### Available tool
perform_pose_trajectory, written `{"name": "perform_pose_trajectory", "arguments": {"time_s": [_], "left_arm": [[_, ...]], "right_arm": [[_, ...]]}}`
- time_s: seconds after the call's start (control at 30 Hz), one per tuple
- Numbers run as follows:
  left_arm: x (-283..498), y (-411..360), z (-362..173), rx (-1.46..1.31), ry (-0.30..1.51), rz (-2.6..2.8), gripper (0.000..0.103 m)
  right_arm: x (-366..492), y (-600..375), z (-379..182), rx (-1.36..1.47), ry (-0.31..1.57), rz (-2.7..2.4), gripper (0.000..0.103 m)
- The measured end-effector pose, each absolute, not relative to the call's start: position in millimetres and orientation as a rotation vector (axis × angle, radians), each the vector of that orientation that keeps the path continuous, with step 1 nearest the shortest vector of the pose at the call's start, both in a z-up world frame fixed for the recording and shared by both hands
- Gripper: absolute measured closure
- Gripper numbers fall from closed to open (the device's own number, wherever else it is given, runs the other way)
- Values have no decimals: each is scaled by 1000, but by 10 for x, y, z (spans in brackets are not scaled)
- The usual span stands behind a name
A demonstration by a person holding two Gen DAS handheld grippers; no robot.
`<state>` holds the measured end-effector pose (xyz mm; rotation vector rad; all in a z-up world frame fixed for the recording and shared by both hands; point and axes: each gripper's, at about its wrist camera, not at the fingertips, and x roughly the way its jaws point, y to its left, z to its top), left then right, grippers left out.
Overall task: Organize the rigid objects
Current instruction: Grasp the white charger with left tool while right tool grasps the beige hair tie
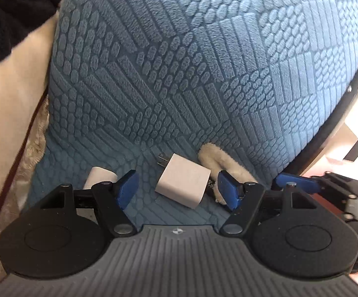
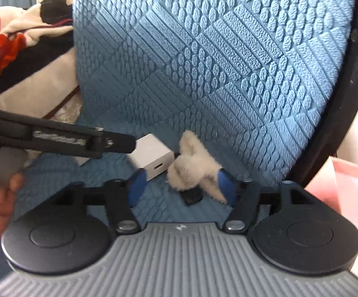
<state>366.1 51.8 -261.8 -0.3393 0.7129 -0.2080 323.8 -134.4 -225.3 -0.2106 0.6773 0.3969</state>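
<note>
A white USB charger block (image 1: 182, 184) with metal prongs lies on the blue textured seat cushion (image 1: 179, 74), between the open fingers of my left gripper (image 1: 177, 189). It also shows in the right wrist view (image 2: 154, 157). A beige fluffy keychain (image 2: 193, 169) with a small black part (image 2: 192, 196) lies right of the charger, between the open fingers of my right gripper (image 2: 181, 188). The fluff also shows in the left wrist view (image 1: 226, 165). A second small white object (image 1: 100, 177) lies behind my left gripper's left finger.
The blue cushion rises as a chair back (image 2: 216, 61) with a black rim (image 2: 347, 86). Beige fabric (image 1: 18, 86) and dark and red clothing (image 2: 13, 39) lie at the left. A pink item (image 2: 352, 185) is at the right. My left gripper's body (image 2: 55, 139) crosses the right wrist view.
</note>
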Motion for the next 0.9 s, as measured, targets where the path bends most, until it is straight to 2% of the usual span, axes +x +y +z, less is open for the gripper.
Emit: {"name": "perform_pose_trajectory", "arguments": {"time_s": [0.27, 0.6, 0.63, 0.73, 0.9], "left_arm": [[3788, 542, -2656, -332, 726, -228, 28], [3989, 536, -2750, -353, 743, -251, 28], [4001, 531, -2755, -343, 744, -249, 28], [4024, 518, -2759, -330, 740, -250, 28], [4052, 473, -2754, -313, 730, -263, 25]], "right_arm": [[3633, -1258, -2461, -304, 707, 409, 30], [3770, -1431, -2575, -134, 780, 442, 30], [3752, -1423, -2566, -145, 778, 447, 36], [3681, -1391, -2500, -179, 783, 449, 42], [3486, -1352, -2395, -233, 772, 404, 46]]}}
